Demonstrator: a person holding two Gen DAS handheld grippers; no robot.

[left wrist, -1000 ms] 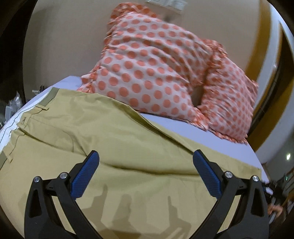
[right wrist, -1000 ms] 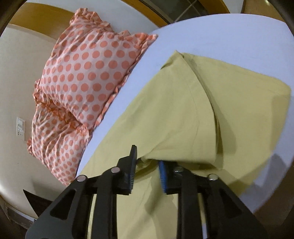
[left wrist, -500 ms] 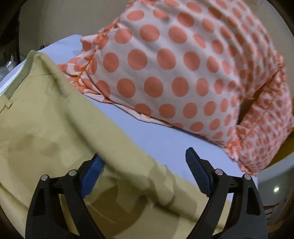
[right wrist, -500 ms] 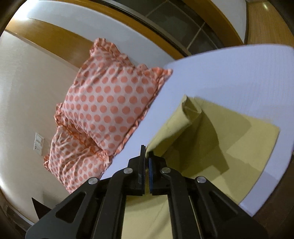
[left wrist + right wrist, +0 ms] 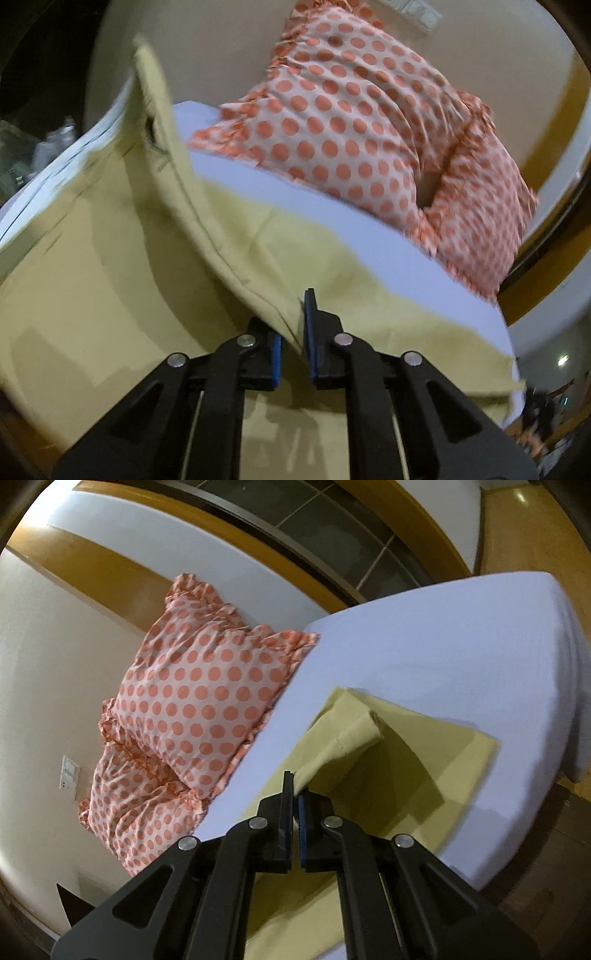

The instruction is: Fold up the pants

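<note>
The pants (image 5: 424, 760) lie on the bed (image 5: 461, 646); two pillows (image 5: 199, 705) lean at the bed's head, behind the pants.

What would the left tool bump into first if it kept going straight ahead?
Probably the pants it already grips, then the bed sheet and polka-dot pillow beyond. Depth is hard to judge.

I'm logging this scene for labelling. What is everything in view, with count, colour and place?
khaki cotton pants: one, yellow-khaki, spread on the bed, an edge lifted by both grippers
polka-dot ruffled pillows: two, pink with orange dots, against the wall
lavender bed sheet: one, pale lavender, under the pants
white wall switch plate: one, white, on the cream wall
left gripper: one, black with blue pads, jaws shut on the pants
right gripper: one, black with blue pads, jaws shut on the pants
</note>
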